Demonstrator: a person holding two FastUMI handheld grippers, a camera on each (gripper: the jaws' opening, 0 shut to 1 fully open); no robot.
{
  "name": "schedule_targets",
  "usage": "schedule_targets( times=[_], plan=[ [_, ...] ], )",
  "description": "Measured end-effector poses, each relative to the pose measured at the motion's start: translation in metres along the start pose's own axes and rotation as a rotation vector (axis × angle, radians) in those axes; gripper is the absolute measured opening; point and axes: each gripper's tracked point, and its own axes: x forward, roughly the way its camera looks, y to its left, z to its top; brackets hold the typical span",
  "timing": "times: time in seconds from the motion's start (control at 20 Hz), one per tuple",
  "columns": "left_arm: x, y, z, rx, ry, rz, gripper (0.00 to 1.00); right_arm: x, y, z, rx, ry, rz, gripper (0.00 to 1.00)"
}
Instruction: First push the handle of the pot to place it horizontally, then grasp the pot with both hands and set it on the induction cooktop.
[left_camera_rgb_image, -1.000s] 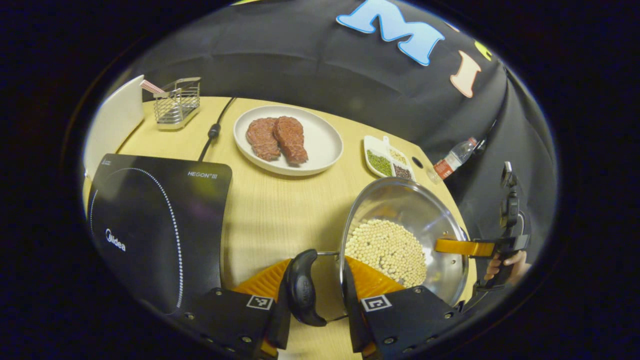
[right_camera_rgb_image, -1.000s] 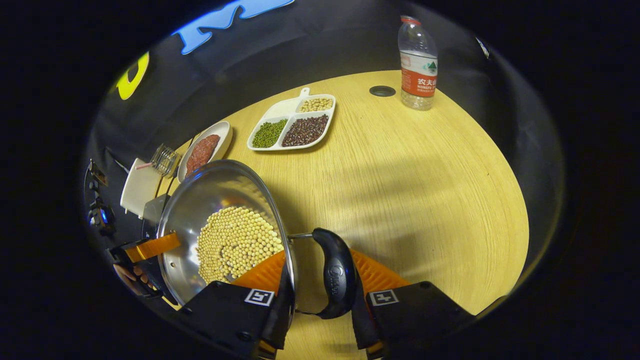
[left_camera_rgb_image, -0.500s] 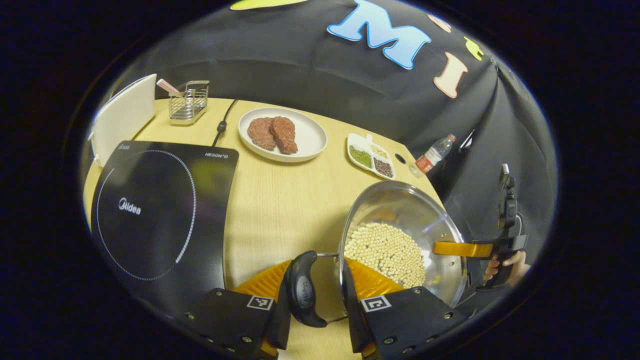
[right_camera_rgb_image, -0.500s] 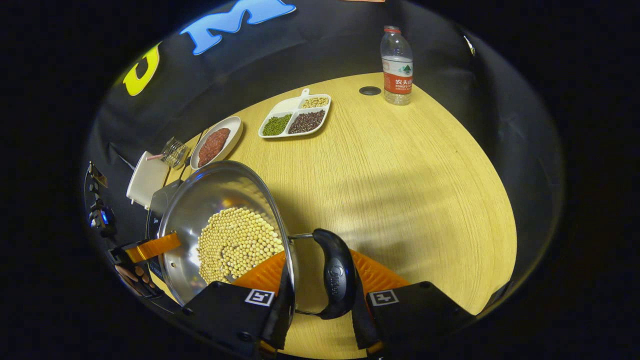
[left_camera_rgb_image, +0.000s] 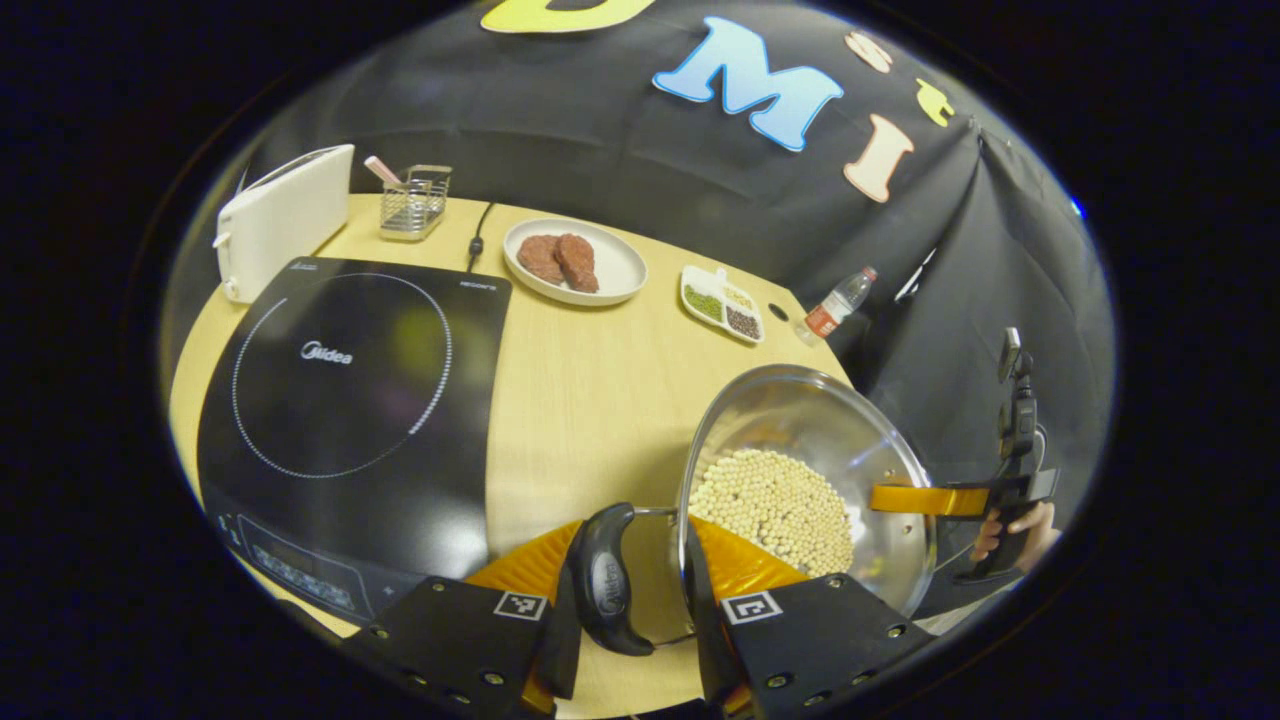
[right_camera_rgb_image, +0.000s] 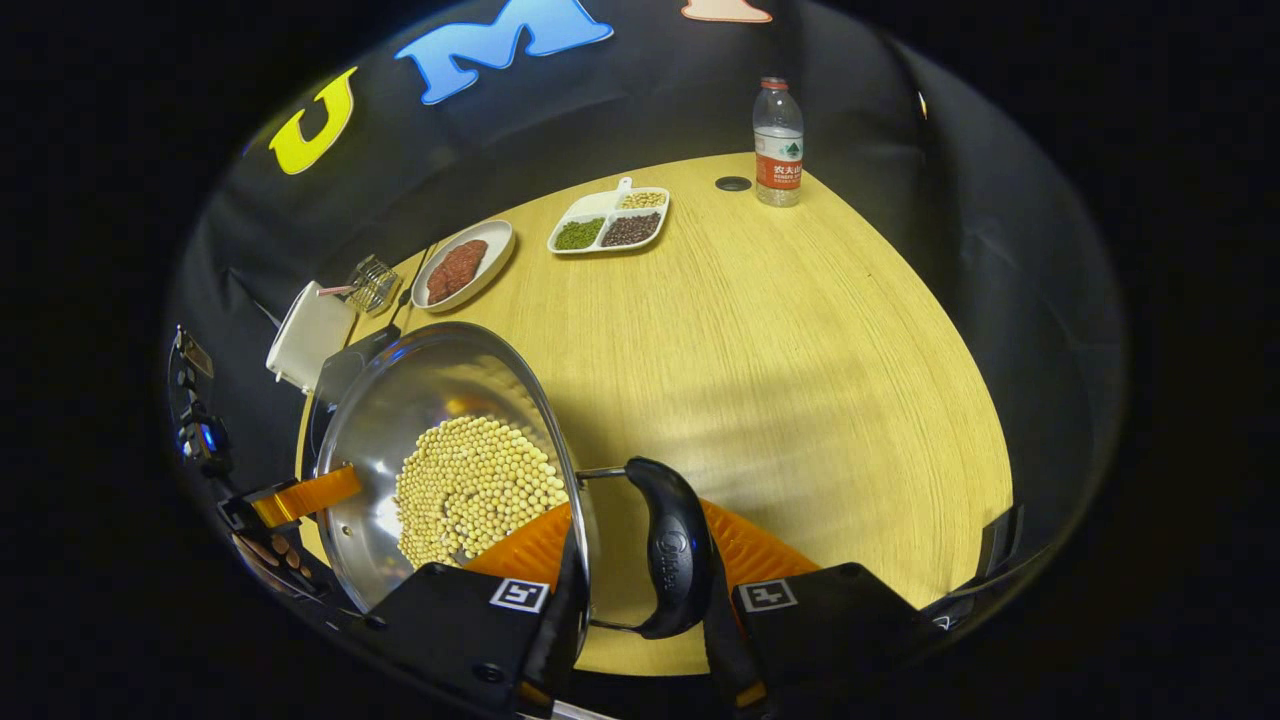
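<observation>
the left gripper (left_camera_rgb_image: 622, 600) is closed on one black handle (left_camera_rgb_image: 606, 580) of the pot (left_camera_rgb_image: 800, 440), with the handle pinched between its two fingers. the right gripper (right_camera_rgb_image: 642, 590) is clamped the same way on the other handle (right_camera_rgb_image: 673, 548), on the far side of the pot. so the pot hangs between the two grippers, up off the table (right_camera_rgb_image: 800, 340), with little yellow beans (left_camera_rgb_image: 775, 505) in the bottom. from the left gripper, the cooktop (left_camera_rgb_image: 350, 390) lies ahead and off to the left, flat on the table, well apart from the pot. the left gripper is the nearer one to it, so i think the pot must go that way, left side first, and stay level so no beans spill.
</observation>
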Motion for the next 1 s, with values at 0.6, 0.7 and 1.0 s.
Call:
schedule_targets(
  times=[0.6,0.7,1.0],
  plan=[
    [-0.091,0.115,0.026,-0.028,-0.072,0.059,0.52,0.002,0.133,-0.007,-0.08,-0.007,0.058,0.54],
    [-0.1,0.138,0.032,-0.031,-0.079,0.07,0.52,0.008,0.154,-0.006,-0.093,-0.006,0.065,0.51],
    [-0.113,0.199,0.061,-0.02,-0.099,0.086,0.52,0.029,0.212,0.004,-0.093,-0.005,0.087,0.54]
  ],
)
